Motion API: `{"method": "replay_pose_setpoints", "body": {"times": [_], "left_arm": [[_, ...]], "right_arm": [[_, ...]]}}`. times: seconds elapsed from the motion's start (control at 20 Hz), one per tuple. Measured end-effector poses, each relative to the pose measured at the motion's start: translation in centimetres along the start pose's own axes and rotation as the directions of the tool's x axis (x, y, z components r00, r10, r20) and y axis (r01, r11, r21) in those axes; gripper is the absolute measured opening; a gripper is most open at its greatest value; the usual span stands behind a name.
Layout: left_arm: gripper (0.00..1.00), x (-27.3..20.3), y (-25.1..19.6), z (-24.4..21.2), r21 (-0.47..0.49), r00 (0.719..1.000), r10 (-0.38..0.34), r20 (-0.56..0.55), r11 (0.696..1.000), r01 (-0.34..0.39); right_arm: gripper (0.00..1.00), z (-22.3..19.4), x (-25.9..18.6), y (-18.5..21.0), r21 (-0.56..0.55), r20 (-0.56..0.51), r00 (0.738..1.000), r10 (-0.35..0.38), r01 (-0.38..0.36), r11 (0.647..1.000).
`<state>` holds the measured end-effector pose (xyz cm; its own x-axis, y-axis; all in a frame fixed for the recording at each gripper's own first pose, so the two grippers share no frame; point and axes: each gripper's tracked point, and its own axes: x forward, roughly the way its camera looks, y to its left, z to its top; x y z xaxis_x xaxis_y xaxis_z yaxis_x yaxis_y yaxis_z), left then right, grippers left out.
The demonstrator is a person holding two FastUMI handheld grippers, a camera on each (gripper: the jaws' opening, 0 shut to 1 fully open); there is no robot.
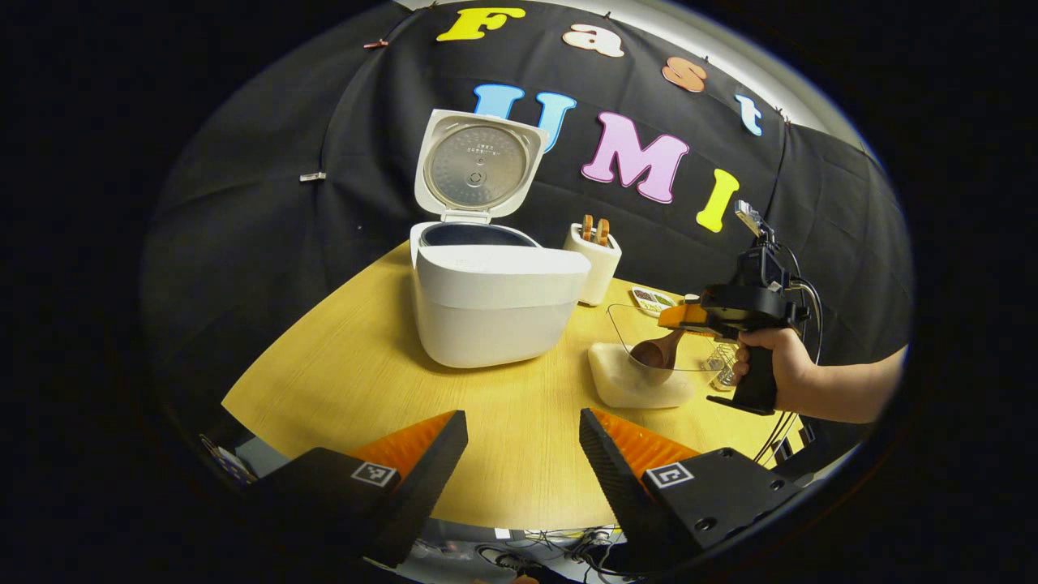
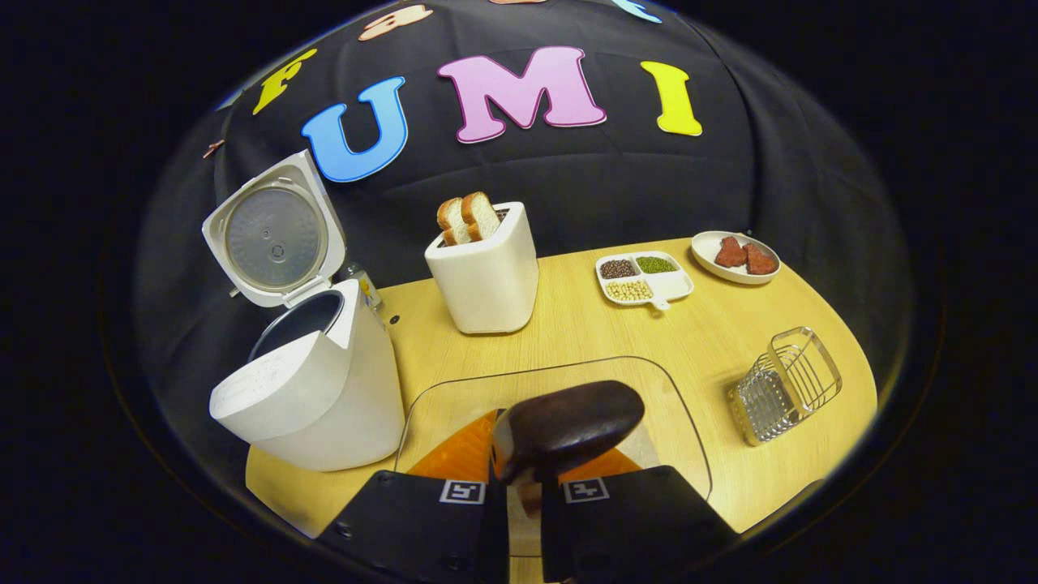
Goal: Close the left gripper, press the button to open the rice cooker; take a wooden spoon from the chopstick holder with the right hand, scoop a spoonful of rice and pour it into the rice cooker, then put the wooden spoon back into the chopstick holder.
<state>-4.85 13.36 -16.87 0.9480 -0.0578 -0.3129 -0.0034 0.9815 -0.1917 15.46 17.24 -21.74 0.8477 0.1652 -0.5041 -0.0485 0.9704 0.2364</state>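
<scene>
Taking the cooker (image 1: 486,300) as landmark and going left to right: its lid (image 1: 478,166) stands tipped back and open, the dark pot (image 1: 474,235) exposed, so the button step is judged done. Just right of it and behind stands a white toaster (image 1: 596,259) with bread slices. Further right, nearer the front, sits the clear rice tub (image 1: 641,369), and over it the right gripper (image 1: 677,318) pinches a wooden spoon (image 1: 655,353) by the handle, bowl dipped down into the tub. In the right gripper view both fingers press on the handle, the spoon bowl (image 2: 568,426) pointing forward along them over the tub's rim (image 2: 551,365). The metal rack (image 2: 785,385) lies on its side, well right of the tub. The coming pour turns on one fact — the open pot lies left of the spoon, so the load must travel leftward and stay level. The left gripper (image 1: 523,438) hangs in front of the cooker, spread wide, holding nothing.
</scene>
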Motion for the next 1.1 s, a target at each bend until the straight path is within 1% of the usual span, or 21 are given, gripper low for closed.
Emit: {"method": "replay_pose_setpoints", "body": {"times": [0.05,0.1,0.15,0.25,0.35,0.55,0.6,0.65,0.75,0.85,1.0,1.1], "left_arm": [[0.96,0.0,0.0,0.0,0.001,1.000,0.004,0.003,1.000,-0.004],[0.96,-0.1,0.0,0.1,0.002,1.000,0.008,0.006,1.000,-0.008],[0.96,-0.1,0.0,0.1,0.002,1.000,0.012,0.008,1.000,-0.012],[0.96,-0.1,0.1,0.0,-0.006,1.000,0.021,0.009,1.000,-0.020],[0.96,-0.2,0.1,-0.2,-0.024,1.000,0.024,0.007,0.999,-0.024],[0.96,-0.2,0.1,-0.4,-0.046,0.999,0.035,0.003,0.998,-0.035],[0.96,-0.2,0.1,-0.2,-0.046,0.999,0.037,0.004,0.998,-0.037],[0.96,-0.2,0.1,-0.1,-0.044,0.999,0.039,0.007,0.998,-0.039],[0.96,-0.2,-0.1,0.2,-0.034,0.999,0.039,0.012,0.999,-0.039],[0.96,-0.2,-0.2,0.5,-0.022,0.999,0.038,0.016,0.999,-0.038],[0.96,-0.3,-0.7,0.9,-0.020,0.999,0.030,0.021,0.999,-0.029],[0.96,-0.5,-1.0,1.0,-0.026,0.999,0.030,0.022,0.999,-0.029]], "right_arm": [[0.20,-0.3,-0.1,0.2,0.027,-0.013,1.000,0.007,-0.007,1.000],[0.16,-0.5,-0.1,0.4,0.068,-0.032,0.999,0.017,-0.015,0.998],[0.20,-0.7,-0.1,0.7,0.122,-0.052,0.998,0.030,-0.024,0.992],[0.20,-1.0,-0.1,0.9,0.237,-0.093,0.994,0.050,-0.027,0.971],[0.20,-1.0,-0.2,0.7,0.314,-0.121,0.991,0.058,-0.017,0.949],[0.20,-1.3,-0.2,1.3,0.414,-0.157,0.982,0.102,-0.028,0.910],[0.16,-1.2,-0.2,1.3,0.436,-0.163,0.981,0.109,-0.027,0.900],[0.20,-1.2,-0.2,1.1,0.446,-0.167,0.980,0.108,-0.022,0.895],[0.20,-0.9,-0.3,0.9,0.478,-0.170,0.979,0.116,-0.021,0.878],[0.20,-0.6,-0.5,0.2,0.537,-0.167,0.978,0.125,-0.016,0.844],[0.20,-0.1,-0.8,-1.2,0.639,-0.164,0.977,0.135,0.001,0.769],[0.20,0.5,-0.9,-2.8,0.689,-0.156,0.980,0.120,0.021,0.724]]}}
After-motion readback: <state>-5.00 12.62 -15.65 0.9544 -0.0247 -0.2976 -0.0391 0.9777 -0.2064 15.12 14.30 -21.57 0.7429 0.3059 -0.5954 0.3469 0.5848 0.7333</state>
